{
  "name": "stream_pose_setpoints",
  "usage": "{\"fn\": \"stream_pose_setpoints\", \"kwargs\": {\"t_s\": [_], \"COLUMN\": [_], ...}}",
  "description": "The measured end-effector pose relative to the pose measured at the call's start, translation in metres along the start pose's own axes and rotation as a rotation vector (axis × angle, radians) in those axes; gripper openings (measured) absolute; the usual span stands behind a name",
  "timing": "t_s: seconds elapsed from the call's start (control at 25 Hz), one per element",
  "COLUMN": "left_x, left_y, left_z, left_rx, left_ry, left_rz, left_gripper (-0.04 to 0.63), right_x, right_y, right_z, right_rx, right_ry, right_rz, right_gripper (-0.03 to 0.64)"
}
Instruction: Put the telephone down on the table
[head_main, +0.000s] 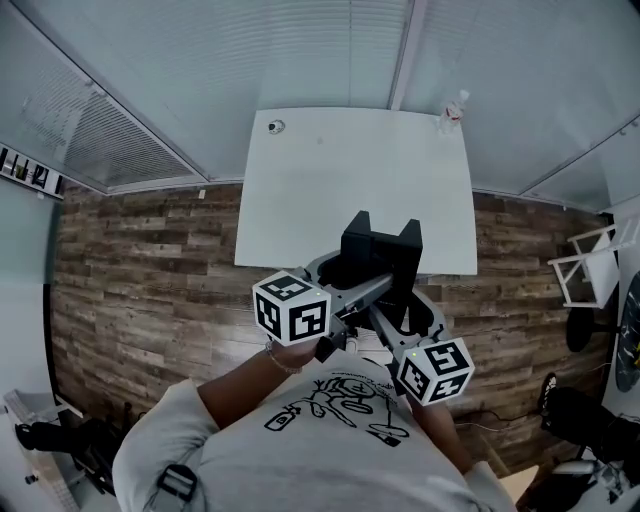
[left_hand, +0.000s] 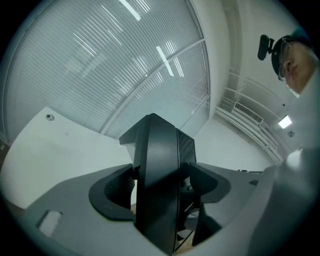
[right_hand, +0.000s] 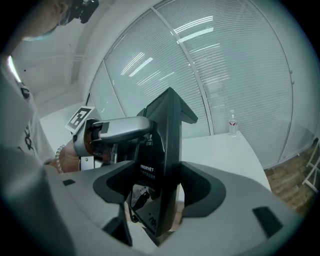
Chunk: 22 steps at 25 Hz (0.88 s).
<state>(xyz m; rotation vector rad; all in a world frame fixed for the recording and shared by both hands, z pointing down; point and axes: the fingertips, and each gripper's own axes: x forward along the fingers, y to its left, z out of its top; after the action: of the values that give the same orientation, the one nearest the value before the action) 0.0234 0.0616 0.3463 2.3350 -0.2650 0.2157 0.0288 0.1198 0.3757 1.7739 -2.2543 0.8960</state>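
The black telephone (head_main: 381, 247) is held upright in the air, just in front of the white table's (head_main: 355, 180) near edge. Both grippers are shut on it. My left gripper (head_main: 345, 283) clamps its lower left side, and my right gripper (head_main: 400, 312) clamps it from the lower right. In the left gripper view the telephone (left_hand: 159, 165) stands edge-on between the jaws of the left gripper (left_hand: 161, 187). The right gripper view shows the telephone (right_hand: 167, 140) pinched in the right gripper (right_hand: 159, 186), with the left gripper (right_hand: 116, 129) beyond it. The phone's underside is hidden.
A water bottle (head_main: 453, 110) stands at the table's far right corner and a small round object (head_main: 276, 127) lies at its far left corner. Blinds-covered glass walls rise behind. A white rack (head_main: 590, 262) and dark gear (head_main: 590, 420) stand on the wood floor at right.
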Motion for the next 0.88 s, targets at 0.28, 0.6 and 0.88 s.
{"fn": "stream_pose_setpoints", "kwargs": {"t_s": [0.28,0.6,0.88], "left_x": [-0.001,-0.001,0.0], "left_y": [0.043,0.085,0.115], "left_z": [0.055,0.101,0.126], "left_rx": [-0.002,-0.008,-0.006], "left_ry": [-0.037,-0.069,-0.08], "left_rz": [0.026,0.047,0.053], "left_gripper": [0.342,0.342,0.342], "right_x": [0.056,0.108,0.144], "right_y": [-0.001,-0.004,-0.006], "right_z": [0.042,0.076,0.094], "right_rx": [-0.028,-0.053,-0.058], "right_ry": [0.009,0.022,0.024], "right_rz": [0.036,0.063,0.075], "right_gripper": [0.273,0.273,0.273]}}
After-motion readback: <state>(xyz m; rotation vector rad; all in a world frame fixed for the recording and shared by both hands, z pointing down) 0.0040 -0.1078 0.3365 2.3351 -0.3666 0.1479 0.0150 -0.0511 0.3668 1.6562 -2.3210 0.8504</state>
